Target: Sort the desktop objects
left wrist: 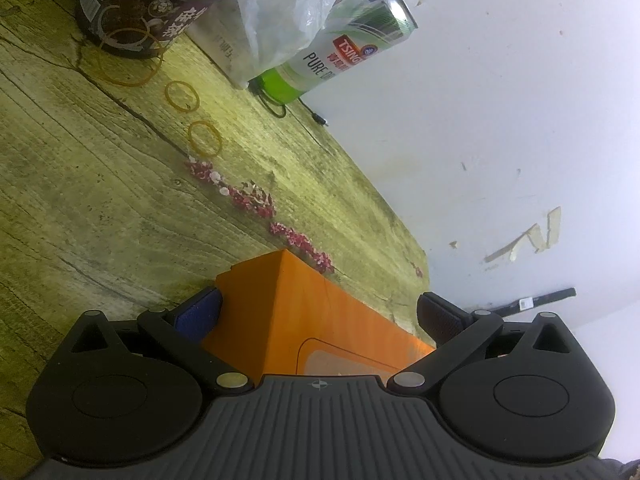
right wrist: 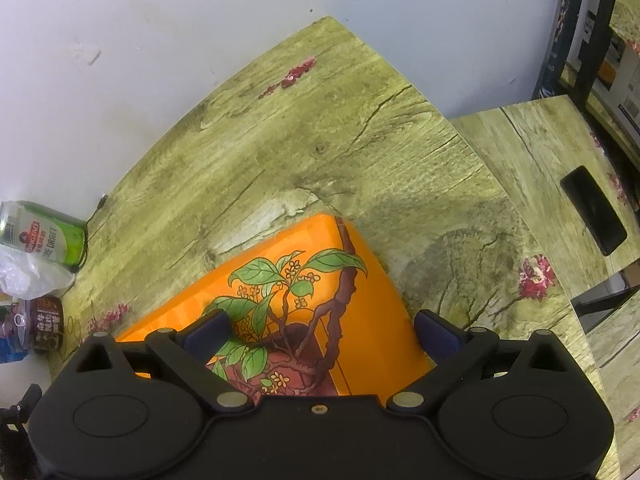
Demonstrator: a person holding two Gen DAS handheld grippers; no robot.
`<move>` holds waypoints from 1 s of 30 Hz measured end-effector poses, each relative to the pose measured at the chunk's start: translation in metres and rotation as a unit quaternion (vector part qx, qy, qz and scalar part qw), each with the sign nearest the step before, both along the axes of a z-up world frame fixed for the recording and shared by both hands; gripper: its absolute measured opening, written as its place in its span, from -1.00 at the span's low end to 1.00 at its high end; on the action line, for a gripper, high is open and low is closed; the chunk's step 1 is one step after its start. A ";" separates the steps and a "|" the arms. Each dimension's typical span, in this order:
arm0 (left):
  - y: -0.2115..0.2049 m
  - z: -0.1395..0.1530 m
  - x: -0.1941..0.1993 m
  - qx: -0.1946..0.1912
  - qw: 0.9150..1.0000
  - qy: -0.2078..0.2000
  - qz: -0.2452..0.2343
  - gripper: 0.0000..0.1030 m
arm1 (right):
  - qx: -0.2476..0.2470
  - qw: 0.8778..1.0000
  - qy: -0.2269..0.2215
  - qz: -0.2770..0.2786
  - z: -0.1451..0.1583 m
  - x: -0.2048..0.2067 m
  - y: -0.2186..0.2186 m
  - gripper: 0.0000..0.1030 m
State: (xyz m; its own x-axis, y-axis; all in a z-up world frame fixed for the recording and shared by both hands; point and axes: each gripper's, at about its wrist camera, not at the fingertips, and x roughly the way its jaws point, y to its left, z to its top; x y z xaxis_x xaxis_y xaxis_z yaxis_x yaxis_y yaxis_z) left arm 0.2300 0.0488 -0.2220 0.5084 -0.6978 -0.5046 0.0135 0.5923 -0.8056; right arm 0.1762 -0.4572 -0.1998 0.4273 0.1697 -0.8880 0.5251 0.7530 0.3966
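An orange box [left wrist: 280,312] lies on the wood-print table [left wrist: 100,200]. In the left wrist view one plain corner of it reaches up between my fingers. My left gripper [left wrist: 320,316] is open wide, its blue left pad [left wrist: 200,316] beside the box's edge and the right pad apart from it. In the right wrist view the orange box [right wrist: 296,280] shows a printed leafy plant on its top face. My right gripper [right wrist: 322,334] is open above that face, with the left fingertip over the print and the right one past the box's edge.
Several rubber bands [left wrist: 205,138] lie on the table. Behind them stand a purple-lidded tub [left wrist: 132,8], a clear plastic bag [left wrist: 280,20] and a beer can [left wrist: 360,44] by the white wall. A black cable [left wrist: 304,110] trails near the can. A black phone [right wrist: 594,210] lies on a lower side table.
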 end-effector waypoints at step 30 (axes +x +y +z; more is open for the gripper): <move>-0.019 0.021 -0.090 0.133 0.991 0.008 -0.025 1.00 | 0.039 0.994 -0.066 0.073 0.001 -0.065 -0.029 0.94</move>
State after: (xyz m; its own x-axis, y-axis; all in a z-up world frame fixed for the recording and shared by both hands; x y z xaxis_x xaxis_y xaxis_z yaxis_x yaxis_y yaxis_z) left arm 0.1396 0.0303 -0.2013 0.4667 -0.5629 -0.6822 0.0366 0.7829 -0.6210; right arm 0.1117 -0.4864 -0.1992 0.5045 0.3054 -0.8076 0.3522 0.7812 0.5154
